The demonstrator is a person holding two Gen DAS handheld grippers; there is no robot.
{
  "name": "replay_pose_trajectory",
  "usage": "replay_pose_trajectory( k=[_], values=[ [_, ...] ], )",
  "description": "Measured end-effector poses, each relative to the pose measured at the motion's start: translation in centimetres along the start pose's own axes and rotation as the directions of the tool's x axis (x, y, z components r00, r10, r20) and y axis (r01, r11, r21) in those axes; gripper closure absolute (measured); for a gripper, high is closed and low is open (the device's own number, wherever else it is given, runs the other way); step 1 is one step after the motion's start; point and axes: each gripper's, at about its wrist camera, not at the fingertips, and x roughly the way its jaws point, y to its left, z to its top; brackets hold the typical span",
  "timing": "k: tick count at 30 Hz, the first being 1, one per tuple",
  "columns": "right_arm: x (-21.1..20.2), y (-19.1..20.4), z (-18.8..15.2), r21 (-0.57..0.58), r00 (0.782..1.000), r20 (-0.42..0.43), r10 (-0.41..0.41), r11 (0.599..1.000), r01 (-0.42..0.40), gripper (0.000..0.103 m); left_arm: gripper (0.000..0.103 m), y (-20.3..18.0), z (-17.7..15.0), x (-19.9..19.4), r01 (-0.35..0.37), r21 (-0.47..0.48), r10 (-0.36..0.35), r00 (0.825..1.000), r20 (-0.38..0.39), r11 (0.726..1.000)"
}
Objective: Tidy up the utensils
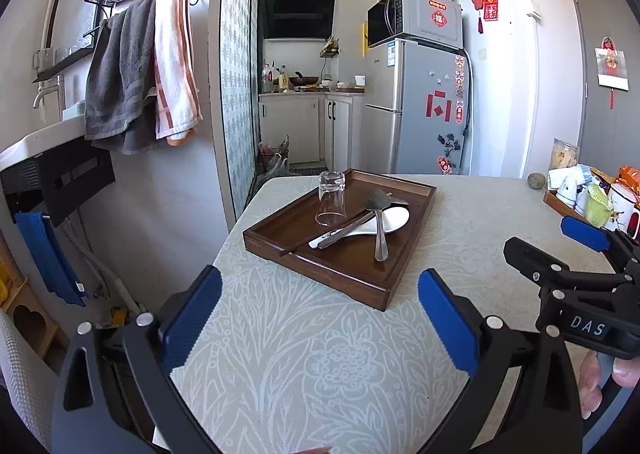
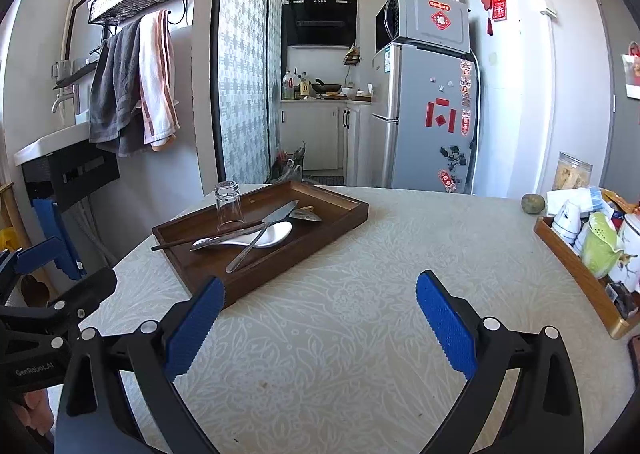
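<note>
A dark wooden tray (image 1: 396,274) (image 2: 200,274) lies on the table. In it stands an upside-down clear glass (image 1: 331,198) (image 2: 229,206). Beside the glass lie a white ceramic spoon (image 1: 394,219) (image 2: 276,234), a metal spoon (image 1: 381,242) (image 2: 244,254), a metal knife or spatula (image 1: 340,232) (image 2: 280,213) and dark chopsticks (image 2: 192,240), all crossing each other. My left gripper (image 1: 320,324) is open and empty, short of the tray's near edge. My right gripper (image 2: 318,324) is open and empty, to the right of the tray's near corner.
The table (image 1: 320,366) has a pale floral cloth. At its right edge a second wooden tray (image 2: 576,274) holds cups and a teapot, with a round fruit (image 2: 533,204) and a jar (image 2: 570,172) behind. A fridge (image 2: 432,118) and sink (image 1: 32,142) stand beyond.
</note>
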Motion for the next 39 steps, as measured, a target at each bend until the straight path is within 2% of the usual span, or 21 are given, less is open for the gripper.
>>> replay_pose_trajectory(
  k=[4, 14, 39],
  values=[
    [0.4, 0.2, -0.2, -0.004, 1.0, -0.008, 0.002, 1.0, -0.002, 0.005, 0.003, 0.2, -0.3, 0.6, -0.005, -0.003, 0.005, 1.0, -0.017, 1.0],
    [0.4, 0.0, -0.1, -0.002, 1.0, -0.002, -0.009, 1.0, 0.009, 0.005, 0.003, 1.1, 0.4, -0.3, -0.024, -0.01, 0.024, 1.0, 0.012, 1.0],
    [0.4, 0.5, -0.3, -0.018, 1.0, -0.005, -0.004, 1.0, 0.004, 0.005, 0.003, 1.0, 0.2, 0.3, -0.033, -0.014, 0.033, 0.999, -0.019, 0.999]
  ],
)
